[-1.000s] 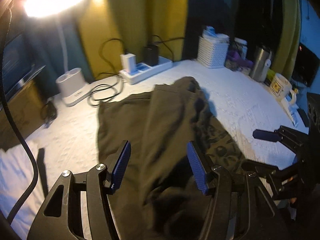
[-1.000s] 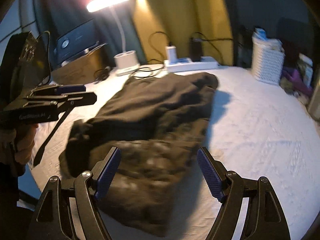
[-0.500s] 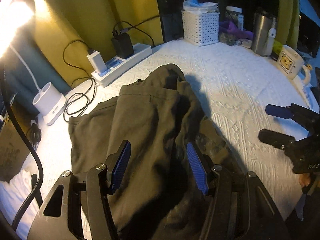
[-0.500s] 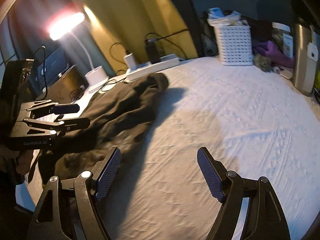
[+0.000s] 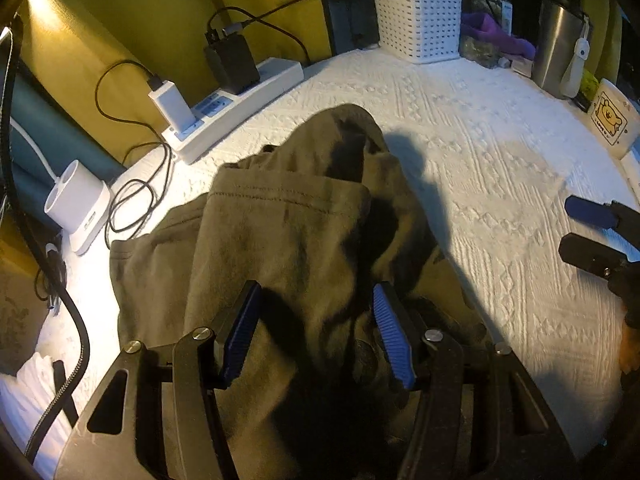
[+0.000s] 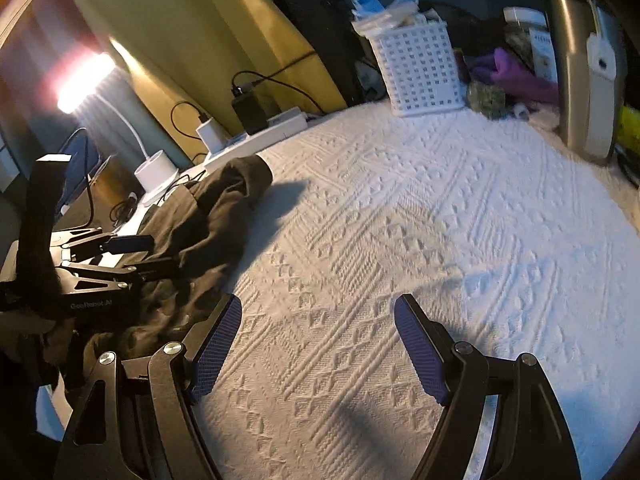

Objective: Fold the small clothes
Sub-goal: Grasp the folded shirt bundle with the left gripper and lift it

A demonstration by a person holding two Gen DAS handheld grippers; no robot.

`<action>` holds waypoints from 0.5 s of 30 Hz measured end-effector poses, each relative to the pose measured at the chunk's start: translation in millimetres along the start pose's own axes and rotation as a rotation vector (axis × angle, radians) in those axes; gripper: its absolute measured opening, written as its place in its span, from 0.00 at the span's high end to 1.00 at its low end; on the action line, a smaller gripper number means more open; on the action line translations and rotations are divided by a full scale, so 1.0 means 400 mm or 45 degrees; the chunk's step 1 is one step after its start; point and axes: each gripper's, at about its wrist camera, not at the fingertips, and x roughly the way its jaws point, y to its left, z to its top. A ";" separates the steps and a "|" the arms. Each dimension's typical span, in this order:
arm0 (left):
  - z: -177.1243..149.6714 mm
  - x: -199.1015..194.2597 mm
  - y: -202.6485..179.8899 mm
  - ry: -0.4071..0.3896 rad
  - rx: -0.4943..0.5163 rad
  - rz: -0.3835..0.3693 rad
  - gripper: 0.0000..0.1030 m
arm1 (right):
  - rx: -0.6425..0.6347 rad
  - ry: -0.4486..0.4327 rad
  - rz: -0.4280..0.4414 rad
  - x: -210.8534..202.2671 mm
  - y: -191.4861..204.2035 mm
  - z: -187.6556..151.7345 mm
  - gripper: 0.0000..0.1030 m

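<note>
My left hand-held gripper (image 5: 316,330), jaws just narrowed but unclamped, hangs directly over the crumpled olive garment (image 5: 280,240). Its length runs away toward the power strip (image 5: 236,108). My right hand-held gripper (image 6: 318,350), open, straddles bare bedspread (image 6: 440,220) beside it.

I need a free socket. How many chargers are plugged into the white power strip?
2: a white charger near the strip's lamp-side end, and a black one toward the basket side. Nothing seems hidden.
</note>
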 end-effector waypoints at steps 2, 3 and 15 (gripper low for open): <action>0.001 -0.003 0.009 -0.014 -0.006 0.002 0.58 | 0.004 0.007 0.004 0.006 0.000 0.002 0.22; 0.000 -0.003 0.014 -0.026 -0.003 0.004 0.62 | 0.004 0.012 0.004 0.009 0.001 0.002 0.22; -0.022 -0.038 0.067 -0.119 -0.040 -0.056 0.97 | -0.033 0.035 -0.101 0.025 0.031 0.004 0.22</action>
